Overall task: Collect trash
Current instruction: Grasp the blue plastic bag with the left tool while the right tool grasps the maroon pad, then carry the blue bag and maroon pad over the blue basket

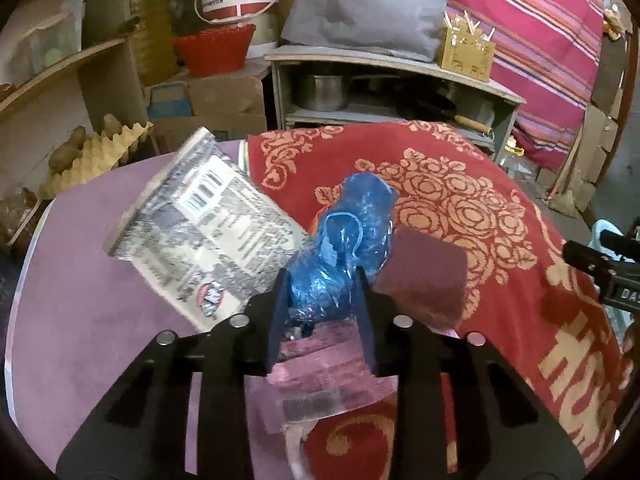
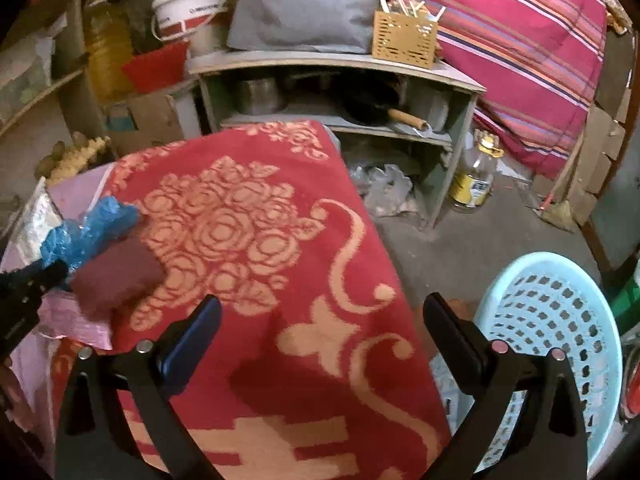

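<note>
The left claw (image 1: 322, 292) is clamped on the crumpled blue plastic bag (image 1: 344, 232) at centre frame, lifting that trash clear of the red cloth (image 1: 500, 200); the right claw (image 2: 322, 320) gapes empty, beside the pale-blue basket (image 2: 552, 312) at lower right, likely the bin

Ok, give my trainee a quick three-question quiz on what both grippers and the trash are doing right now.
1. True or false: the left gripper is closed on the blue bag.
2. Which is the right gripper? A) shut on a sponge B) open and empty, over the red cloth C) holding a bottle
3. Fill in: the light blue perforated ____ sits on the floor, to the right of the table.

Key: 1 true; 2 B; 3 basket
</note>
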The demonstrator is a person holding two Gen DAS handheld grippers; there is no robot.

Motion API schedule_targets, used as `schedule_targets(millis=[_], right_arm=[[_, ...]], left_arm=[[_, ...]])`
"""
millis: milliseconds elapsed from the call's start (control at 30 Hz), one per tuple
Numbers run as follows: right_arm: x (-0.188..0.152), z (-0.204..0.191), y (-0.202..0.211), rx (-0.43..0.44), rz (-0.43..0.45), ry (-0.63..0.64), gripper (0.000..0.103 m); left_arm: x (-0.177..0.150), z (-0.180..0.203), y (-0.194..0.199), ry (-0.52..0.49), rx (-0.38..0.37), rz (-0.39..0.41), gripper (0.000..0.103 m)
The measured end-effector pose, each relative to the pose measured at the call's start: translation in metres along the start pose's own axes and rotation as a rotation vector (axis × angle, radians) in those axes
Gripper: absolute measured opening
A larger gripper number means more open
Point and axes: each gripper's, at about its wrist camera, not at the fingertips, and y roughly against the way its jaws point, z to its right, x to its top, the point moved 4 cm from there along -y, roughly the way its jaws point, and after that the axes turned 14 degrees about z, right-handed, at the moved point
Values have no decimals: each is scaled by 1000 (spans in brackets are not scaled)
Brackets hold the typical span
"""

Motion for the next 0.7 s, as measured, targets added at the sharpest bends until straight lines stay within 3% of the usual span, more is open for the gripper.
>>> schedule_targets(millis=[167, 367, 567, 700], right_arm=[[5, -25, 10, 69, 43, -35, 98], [2, -75, 14, 106, 39, 49, 98], [-12, -121, 8, 140, -7, 73, 98], [-12, -143, 5, 101, 19, 100, 98]], left_arm=[[6, -21, 41, 7, 57, 52, 29], [-9, -61, 84, 48, 148, 85, 29], [-24, -102, 92, 96, 189, 77, 29], [-24, -120, 94, 126, 195, 90, 29]])
